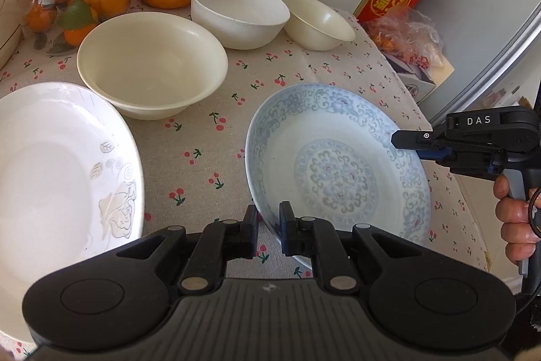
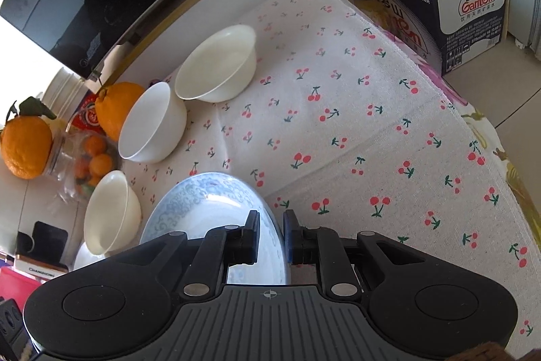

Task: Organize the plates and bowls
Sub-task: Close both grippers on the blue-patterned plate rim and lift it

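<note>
Black left gripper (image 1: 268, 227) clamped on blue plate (image 1: 338, 171) near rim; right gripper (image 2: 271, 234) clamped on opposite rim, probably firm. Plate tilted on cherry cloth (image 2: 355, 131). Step: two-handed lift. Next: raise level, carry toward white plate (image 1: 61, 178). Big bowl (image 1: 152, 63) near; table edge close at right.

The right gripper (image 1: 397, 137), seen from the left wrist, bears "DAS" in white letters on its black body. In the right wrist view, a cardboard box (image 2: 473, 12) beyond the table's far right corner reads "Ganten" with Chinese characters. A small box (image 2: 40, 266) at the left edge seems to read "CHANGHONG".
</note>
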A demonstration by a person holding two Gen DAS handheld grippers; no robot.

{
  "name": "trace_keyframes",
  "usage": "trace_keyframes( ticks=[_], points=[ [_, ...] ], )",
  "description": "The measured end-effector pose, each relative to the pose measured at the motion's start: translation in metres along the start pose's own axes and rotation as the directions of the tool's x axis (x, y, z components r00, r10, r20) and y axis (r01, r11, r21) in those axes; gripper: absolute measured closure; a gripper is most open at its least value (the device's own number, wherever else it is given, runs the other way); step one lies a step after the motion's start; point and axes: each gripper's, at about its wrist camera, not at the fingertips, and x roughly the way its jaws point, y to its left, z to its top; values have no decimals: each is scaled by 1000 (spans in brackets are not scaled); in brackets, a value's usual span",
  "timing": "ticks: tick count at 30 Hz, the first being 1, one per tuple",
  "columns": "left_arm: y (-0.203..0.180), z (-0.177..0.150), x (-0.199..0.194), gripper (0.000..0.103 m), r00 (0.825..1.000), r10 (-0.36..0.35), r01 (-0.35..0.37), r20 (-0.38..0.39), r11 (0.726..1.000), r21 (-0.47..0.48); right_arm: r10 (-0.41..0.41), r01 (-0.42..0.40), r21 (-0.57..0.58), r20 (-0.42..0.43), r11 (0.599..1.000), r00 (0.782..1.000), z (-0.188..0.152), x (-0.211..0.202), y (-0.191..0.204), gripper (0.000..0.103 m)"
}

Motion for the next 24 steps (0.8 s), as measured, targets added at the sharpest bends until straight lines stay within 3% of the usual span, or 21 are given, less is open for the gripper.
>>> trace_keyframes(
  ticks=[10, 12, 15, 17, 20, 24],
  points=[
    [-2, 0, -4, 91, 1000, -9, 9, 2, 999, 33, -14, 14, -13, 10, 1000, 1000, 2, 0, 0, 86],
    [-5, 0, -7, 84, 1000, -13, 13, 6, 999, 49, -12, 13, -28, 22, 1000, 1000, 2, -3, 3, 85],
    [-12, -3, -19, 60, 999, -5, 2, 40, 996, 92, -11, 14, -66, 40, 998, 999, 1, -8, 9, 78],
    [-15, -5, -27, 39, 998, 1, -8, 61, 993, 121, -9, 12, -75, 46, 997, 999, -2, -11, 13, 61],
    [-18, -10, -39, 30, 997, -6, -6, 72, 985, 173, -8, 15, -105, 67, 994, 998, -8, -17, 21, 36],
    [-12, -19, -61, 16, 995, -13, -8, 96, 976, 218, 3, 11, -146, 94, 989, 996, -21, -30, 32, 25]
  ],
)
